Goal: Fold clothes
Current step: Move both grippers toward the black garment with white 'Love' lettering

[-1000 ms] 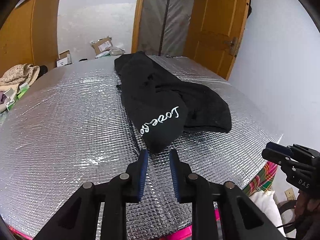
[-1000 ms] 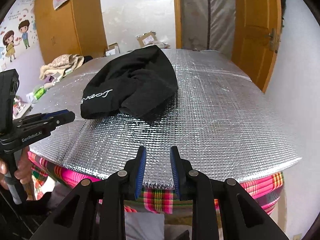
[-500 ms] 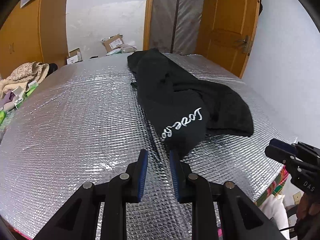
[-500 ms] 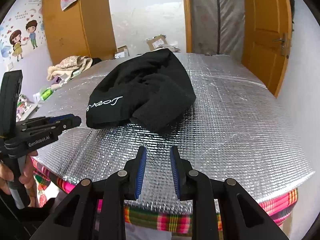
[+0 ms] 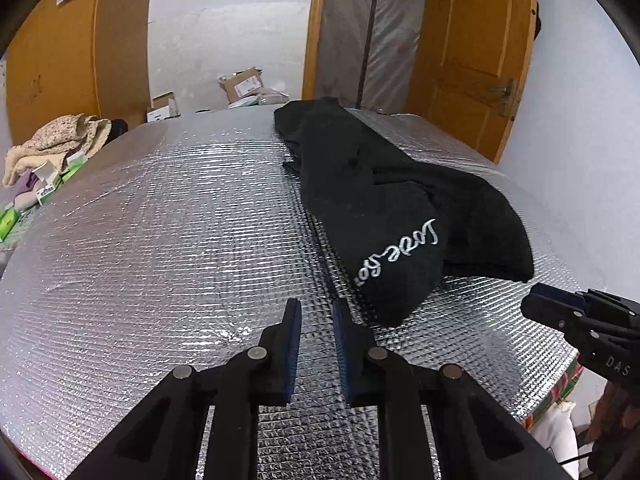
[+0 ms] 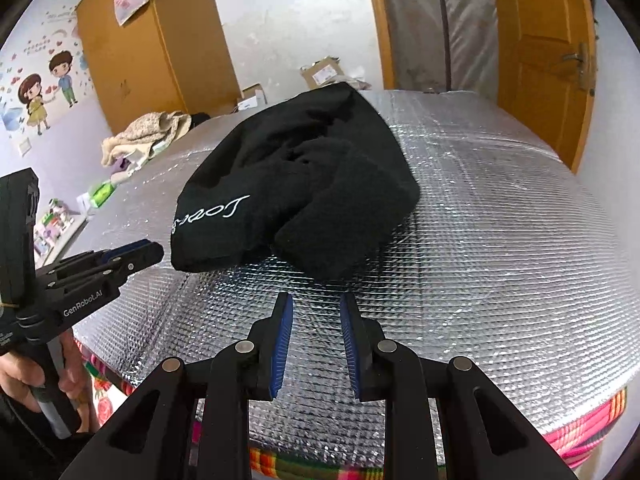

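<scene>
left gripper (image 5: 316, 304): over foil (image 5: 160, 260), jaws closing, gap narrow, only foil seen between the pads, holds nothing; tips just short of garment's near end, not touching
left gripper, other view (image 6: 140, 254): comes in from lower left, tips near garment's lettered corner, apart from it; jaw gap can't be read from this side angle
hand (image 6: 28, 376): on left gripper's handle, low left, partly cut by frame edge
right gripper (image 6: 316, 300): over foil near the front edge, jaws partly open, nothing between the pads; garment's near fold just ahead, not touching
right gripper, other view (image 5: 544, 304): enters at right edge, tips near foil's right side, just below garment's right corner, apart from it
garment (image 5: 380, 216): black, bunched and loosely folded, lying on foil, right of centre in left view, running from near end to far edge; white script lettering (image 5: 396, 256) on near end
garment, right view (image 6: 304, 184): left of centre, lettering on its left side, thick fold sticking out toward the gripper
foil: silver quilted sheet covering the whole surface, wrinkled by the near edge
cloth (image 6: 580, 444): pink plaid, showing under foil's front edge
pile (image 5: 56, 144): beige clothes, far left, off the foil
boxes (image 5: 240, 84): cardboard, on floor behind the far edge
door (image 5: 476, 52): orange wood, far right, open
sticker (image 6: 48, 92): cartoon pair on left wall
</scene>
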### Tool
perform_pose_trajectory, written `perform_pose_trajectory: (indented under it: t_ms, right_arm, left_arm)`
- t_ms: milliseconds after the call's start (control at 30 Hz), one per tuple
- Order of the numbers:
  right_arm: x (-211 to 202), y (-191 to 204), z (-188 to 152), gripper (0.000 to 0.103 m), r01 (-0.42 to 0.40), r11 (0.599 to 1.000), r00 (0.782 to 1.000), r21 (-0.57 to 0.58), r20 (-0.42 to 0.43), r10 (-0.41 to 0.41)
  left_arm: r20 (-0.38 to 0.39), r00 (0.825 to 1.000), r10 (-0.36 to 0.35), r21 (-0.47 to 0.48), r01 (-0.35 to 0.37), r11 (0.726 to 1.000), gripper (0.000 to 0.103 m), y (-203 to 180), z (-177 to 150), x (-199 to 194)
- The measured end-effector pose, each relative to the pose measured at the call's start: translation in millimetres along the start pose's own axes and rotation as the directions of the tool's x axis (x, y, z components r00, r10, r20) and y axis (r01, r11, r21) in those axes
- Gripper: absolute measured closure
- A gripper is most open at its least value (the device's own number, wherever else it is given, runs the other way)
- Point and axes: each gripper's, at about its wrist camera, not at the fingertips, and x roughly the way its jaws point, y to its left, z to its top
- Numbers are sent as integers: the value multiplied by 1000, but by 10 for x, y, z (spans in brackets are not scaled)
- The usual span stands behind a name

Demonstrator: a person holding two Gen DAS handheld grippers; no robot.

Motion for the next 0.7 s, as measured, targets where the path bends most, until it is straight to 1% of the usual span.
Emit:
perform_pose_trajectory:
  t_ms: [167, 400, 700]
  right_arm:
    - [70, 66, 36, 78, -1, 1000, 1000, -17, -13, 0]
    - [123, 121, 88, 78, 2, 1000, 1000, -29, -26, -2]
    - [123, 190, 94, 78, -6, 999, 1000, -47, -30, 4]
  left_arm:
    - [7, 1000, 2, -2, -2, 1000, 90, 72, -14, -11]
    - [-19, 1000, -4, 11, 5, 1000, 91, 114, 14, 10]
    - [-17, 1000, -7, -19, 7, 1000, 91, 222, 30, -83]
